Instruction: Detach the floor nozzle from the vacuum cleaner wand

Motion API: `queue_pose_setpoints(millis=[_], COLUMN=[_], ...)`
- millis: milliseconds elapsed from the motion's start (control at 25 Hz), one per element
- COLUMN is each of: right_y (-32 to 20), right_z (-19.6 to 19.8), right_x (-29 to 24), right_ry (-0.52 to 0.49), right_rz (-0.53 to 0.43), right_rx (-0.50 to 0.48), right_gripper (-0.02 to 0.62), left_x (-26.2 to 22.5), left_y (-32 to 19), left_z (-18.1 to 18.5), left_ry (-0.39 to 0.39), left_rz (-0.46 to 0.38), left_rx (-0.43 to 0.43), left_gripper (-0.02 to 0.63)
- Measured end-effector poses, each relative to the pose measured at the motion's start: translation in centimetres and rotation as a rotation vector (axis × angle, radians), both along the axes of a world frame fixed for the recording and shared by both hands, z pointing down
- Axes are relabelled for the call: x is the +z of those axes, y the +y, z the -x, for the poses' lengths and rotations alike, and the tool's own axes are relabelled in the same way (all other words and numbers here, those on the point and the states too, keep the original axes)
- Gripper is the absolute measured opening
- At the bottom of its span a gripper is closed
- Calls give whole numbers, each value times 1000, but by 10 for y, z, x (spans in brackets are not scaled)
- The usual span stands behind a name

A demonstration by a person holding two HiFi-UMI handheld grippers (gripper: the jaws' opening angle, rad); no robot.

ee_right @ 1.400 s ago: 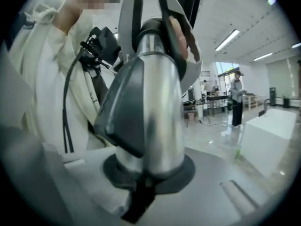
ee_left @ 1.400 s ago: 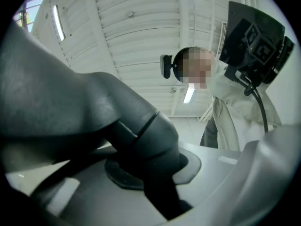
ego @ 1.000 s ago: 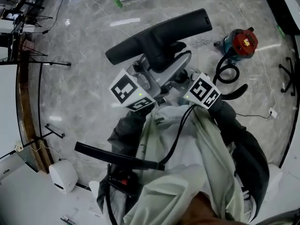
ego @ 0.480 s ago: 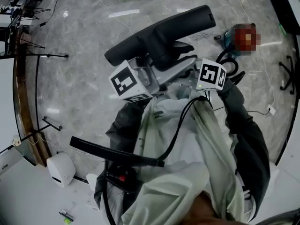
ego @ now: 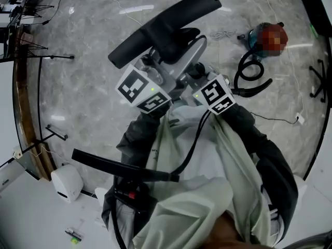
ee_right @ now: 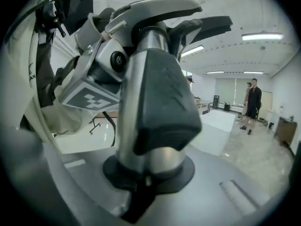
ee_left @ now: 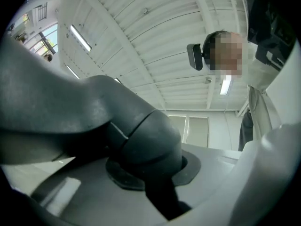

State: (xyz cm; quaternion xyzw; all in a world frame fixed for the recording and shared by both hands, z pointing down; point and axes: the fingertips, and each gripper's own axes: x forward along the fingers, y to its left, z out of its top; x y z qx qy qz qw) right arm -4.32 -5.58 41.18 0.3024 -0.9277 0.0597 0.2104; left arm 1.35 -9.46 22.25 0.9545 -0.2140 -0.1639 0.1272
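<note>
The long, dark grey floor nozzle (ego: 165, 29), held up left of the vacuum canister (ego: 255, 39), has its rounded neck clamped in the left gripper (ee_left: 157, 185), while the right gripper (ee_right: 143, 180) is clamped on the silver wand (ee_right: 129, 102) below its dark latch block (ee_right: 164, 102).

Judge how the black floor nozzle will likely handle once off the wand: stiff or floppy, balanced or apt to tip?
The floor nozzle looks like rigid moulded plastic, so it should stay stiff. It is long and held only at its central neck, so it may swivel or tip. Its smooth surface could slip in a light grip.
</note>
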Motion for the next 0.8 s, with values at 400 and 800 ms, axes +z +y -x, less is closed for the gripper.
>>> queue_pose_setpoints(millis=[400,800], right_y=[52,28], right_z=[5,10], right_x=[-5,-9], right_ry=[-150,-131], right_rz=[143,74], right_rx=[-537,-259], right_gripper=[43,38], left_x=[-9,-10], left_y=[40,26], left_z=[-10,-12], left_ry=[86,16], left_rz=[-139,-89], left_rx=[253,193], left_gripper=[78,80])
